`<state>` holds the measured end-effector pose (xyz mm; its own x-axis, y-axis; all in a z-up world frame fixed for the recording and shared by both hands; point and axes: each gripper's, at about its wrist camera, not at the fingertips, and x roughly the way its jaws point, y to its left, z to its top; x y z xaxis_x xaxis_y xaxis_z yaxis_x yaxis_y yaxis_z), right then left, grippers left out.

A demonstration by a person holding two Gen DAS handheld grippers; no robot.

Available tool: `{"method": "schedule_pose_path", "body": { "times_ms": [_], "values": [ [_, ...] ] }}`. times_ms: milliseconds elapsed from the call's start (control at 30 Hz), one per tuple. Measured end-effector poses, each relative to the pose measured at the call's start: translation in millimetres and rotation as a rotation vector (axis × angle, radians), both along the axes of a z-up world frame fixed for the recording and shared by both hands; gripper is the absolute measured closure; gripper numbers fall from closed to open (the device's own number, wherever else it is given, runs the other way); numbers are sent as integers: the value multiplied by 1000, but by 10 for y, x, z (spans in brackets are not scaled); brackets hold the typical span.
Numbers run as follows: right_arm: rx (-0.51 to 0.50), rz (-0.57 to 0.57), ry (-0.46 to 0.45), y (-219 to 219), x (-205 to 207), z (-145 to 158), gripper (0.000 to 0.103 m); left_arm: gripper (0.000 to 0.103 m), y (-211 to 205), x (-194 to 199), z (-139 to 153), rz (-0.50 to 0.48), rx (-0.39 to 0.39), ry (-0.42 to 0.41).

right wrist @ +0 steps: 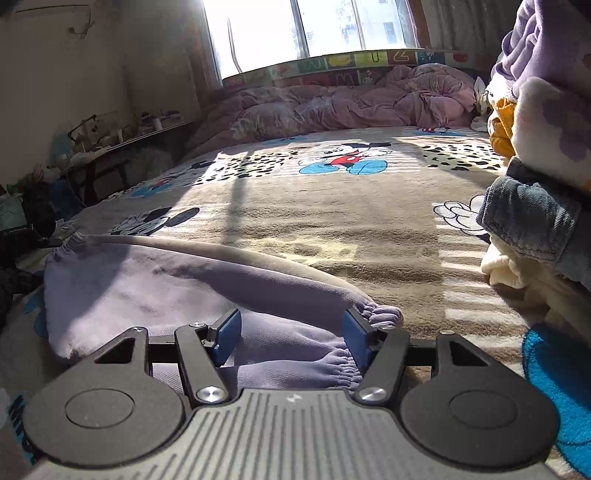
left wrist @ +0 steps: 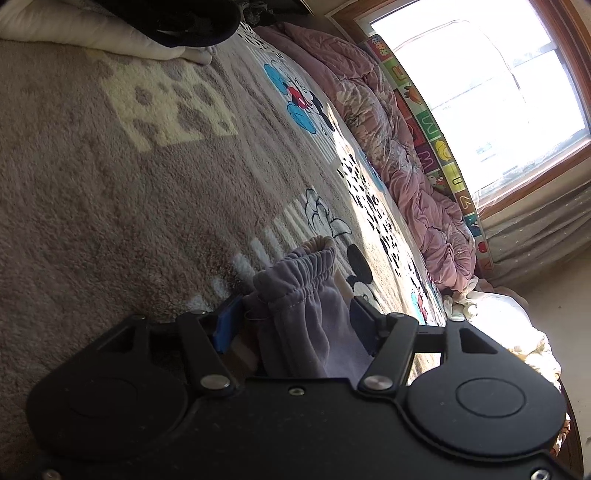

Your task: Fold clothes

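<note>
A lavender-grey pair of sweatpants (right wrist: 155,291) lies spread on the bed blanket (right wrist: 332,229). In the right wrist view my right gripper (right wrist: 291,332) is open, its blue pads on either side of the elastic waistband (right wrist: 325,365), low on the cloth. In the left wrist view my left gripper (left wrist: 295,321) is open around a bunched elastic cuff of the same pants (left wrist: 299,291), which rises between the pads. The cloth touches neither pad firmly that I can see.
The blanket (left wrist: 110,192) has Mickey Mouse prints. A pink quilt (right wrist: 332,103) lies along the window side. A pile of folded clothes (right wrist: 535,206) stands at the right. White and dark clothes (left wrist: 147,33) lie at the far end. A cluttered shelf (right wrist: 122,140) is on the left.
</note>
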<state>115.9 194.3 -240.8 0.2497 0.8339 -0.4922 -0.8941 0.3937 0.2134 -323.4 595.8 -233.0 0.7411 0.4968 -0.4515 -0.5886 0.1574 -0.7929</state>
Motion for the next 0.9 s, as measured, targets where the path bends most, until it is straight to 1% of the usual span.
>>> {"method": "schedule_pose_path", "body": {
  "times_ms": [33,67,133,200,333,367,467,567,600,667,767,900],
  "values": [
    [-2,-1,-3,3,-5,-1,42,48,-8,-23,-10,-12,-17,-21],
    [-4,-2,-7,6,-10,-2,42,57,-16,-47,-19,-25,-33,-42],
    [-5,-3,-11,6,-19,-3,42,58,-68,-84,-67,-50,-77,-96],
    [-7,-3,-14,7,-23,-2,42,63,-136,-73,-76,-60,-73,-84],
    [-10,-4,-19,17,-30,-2,41,65,-80,-64,-106,-24,-79,-93],
    [-12,-4,-22,22,-32,-3,41,68,-52,-62,-118,-10,-81,-97],
    [-9,-3,-19,20,-25,-2,41,76,-27,-41,-146,9,-74,-72],
    [-1,0,-5,9,-2,-3,41,83,-55,-41,-98,24,-46,-52],
    [2,1,0,6,5,-1,41,84,-67,-61,-71,30,-34,-59],
    [13,1,14,-14,24,5,41,85,-83,-75,-2,37,-7,-47],
    [69,-5,58,-116,84,46,41,88,-146,5,162,13,60,1],
    [142,-13,115,-253,164,101,41,92,-263,181,431,-31,141,29]
  ]
}}
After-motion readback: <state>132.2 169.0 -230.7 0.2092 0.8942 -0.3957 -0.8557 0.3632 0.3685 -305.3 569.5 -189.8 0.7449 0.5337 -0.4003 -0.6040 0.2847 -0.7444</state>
